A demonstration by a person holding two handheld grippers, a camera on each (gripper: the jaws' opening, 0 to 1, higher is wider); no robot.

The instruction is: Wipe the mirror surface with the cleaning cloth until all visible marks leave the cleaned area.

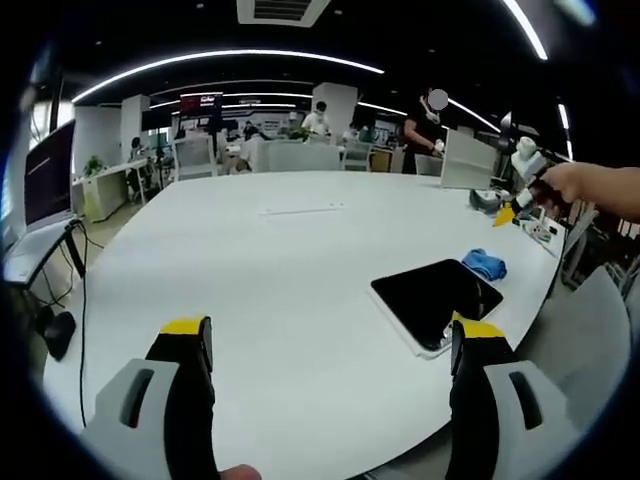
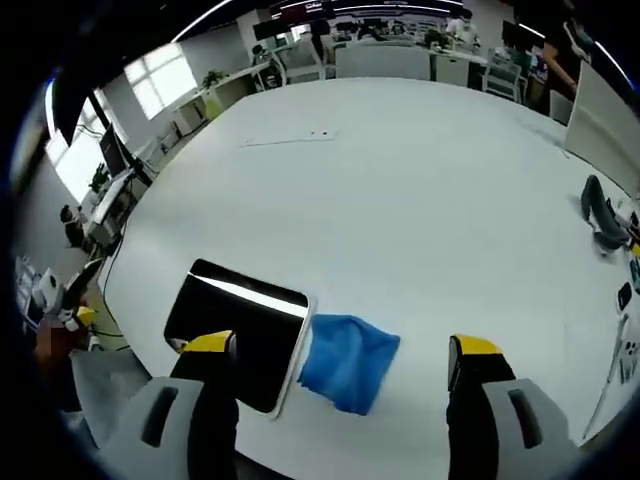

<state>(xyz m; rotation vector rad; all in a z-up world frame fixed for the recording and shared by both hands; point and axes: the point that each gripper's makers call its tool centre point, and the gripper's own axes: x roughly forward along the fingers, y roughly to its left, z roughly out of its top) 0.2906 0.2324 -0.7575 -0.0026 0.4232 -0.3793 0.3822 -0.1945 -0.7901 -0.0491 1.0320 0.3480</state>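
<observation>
Yellow-tipped jaws of the right gripper (image 2: 342,352) are gaping wide, hovering empty with the mirror (image 2: 238,331) by the left jaw and the cleaning cloth (image 2: 348,362) lying between them. Wiping isn't starting yet; next it needs to drop and pinch the cloth. Over on the left gripper (image 1: 330,335), jaws are spread and empty too, mirror (image 1: 436,295) beside the right jaw.

Open tongs (image 1: 330,345), mirror (image 1: 436,300) beside blue cloth (image 1: 484,264)

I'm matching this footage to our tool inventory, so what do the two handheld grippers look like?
Both look alike. The left gripper has two black jaws capped with yellow tips, rising from pale grey housings with dark slots. The right gripper shows the same black jaws, yellow tips and grey slotted housings. Seen from the left gripper view, it looks white and black with a yellow tip, gripped by a bare hand.
</observation>
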